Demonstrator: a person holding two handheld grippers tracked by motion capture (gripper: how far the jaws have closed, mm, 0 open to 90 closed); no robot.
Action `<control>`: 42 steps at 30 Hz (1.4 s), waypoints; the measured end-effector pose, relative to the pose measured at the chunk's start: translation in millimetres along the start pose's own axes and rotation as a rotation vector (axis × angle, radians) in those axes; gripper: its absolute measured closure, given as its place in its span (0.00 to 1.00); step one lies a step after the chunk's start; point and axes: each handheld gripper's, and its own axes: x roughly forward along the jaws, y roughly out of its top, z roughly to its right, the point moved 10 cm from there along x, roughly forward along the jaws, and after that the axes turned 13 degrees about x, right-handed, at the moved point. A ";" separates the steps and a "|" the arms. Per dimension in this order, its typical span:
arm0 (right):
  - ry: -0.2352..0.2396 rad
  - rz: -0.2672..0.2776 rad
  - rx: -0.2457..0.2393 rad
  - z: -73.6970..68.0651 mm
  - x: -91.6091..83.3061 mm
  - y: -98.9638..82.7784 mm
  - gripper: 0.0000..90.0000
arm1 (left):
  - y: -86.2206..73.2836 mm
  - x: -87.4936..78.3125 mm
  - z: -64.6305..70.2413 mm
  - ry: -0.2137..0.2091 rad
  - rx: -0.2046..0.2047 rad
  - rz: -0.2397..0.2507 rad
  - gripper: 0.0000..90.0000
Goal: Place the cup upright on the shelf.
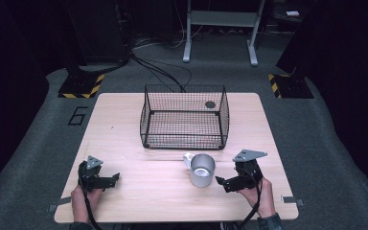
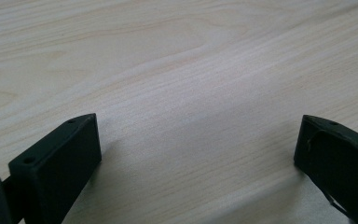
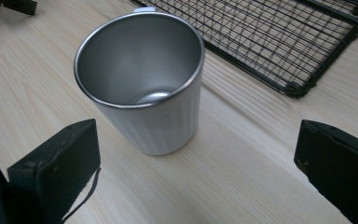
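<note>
High view shows a metal cup [image 1: 202,169] standing upright on the counter [image 1: 124,139], just at 6 o'clock of the black wire basket [image 1: 184,117] and apart from it. Its small handle [image 1: 188,158] sticks out toward 10 o'clock. The right gripper [image 1: 226,182] sits just at 3 o'clock of the cup, close to it but not touching, pointing toward it. The left gripper [image 1: 109,180] rests well apart at 9 o'clock, over bare wood.

Right gripper view puts the cup [image 3: 142,84] ahead of and between the two black jaws, which stand wide with nothing between them; the cup is empty, its bottom shining. Left gripper view shows that gripper's jaws also spread wide over plain wood grain.

The cup looks like thin steel: probably light, stiff, not fragile, but smooth and likely slippery on its tapered wall. A hold across the body, low enough to be below the flared rim, seems safest, since the wall narrows downward and a grip high up could slide. Pinching one wall at the rim [image 3: 88,88], one jaw inside and one outside, is another option. The handle looks too small and is on the far side from the right gripper. An off-centre push could tip it or skate it across the wood.
</note>
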 end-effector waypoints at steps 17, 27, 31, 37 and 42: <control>0.024 -0.047 -0.050 -26.0 30.7 12.9 0.00 | 0.0 0.0 0.0 0.000 -0.001 0.000 0.01; 0.022 -0.067 -0.080 -37.6 47.8 20.0 0.00 | -0.1 -0.1 0.1 0.000 0.000 0.000 0.01; 0.010 -0.074 -0.088 -41.4 56.5 22.3 0.00 | 0.0 0.1 0.2 -0.001 -0.001 0.001 0.01; 0.000 -0.091 -0.101 -42.5 65.3 24.0 0.00 | 0.0 0.1 0.2 -0.002 -0.001 0.000 0.01; -0.007 -0.097 -0.087 -43.4 68.9 24.0 0.01 | 0.1 0.1 0.2 -0.002 -0.001 0.001 0.01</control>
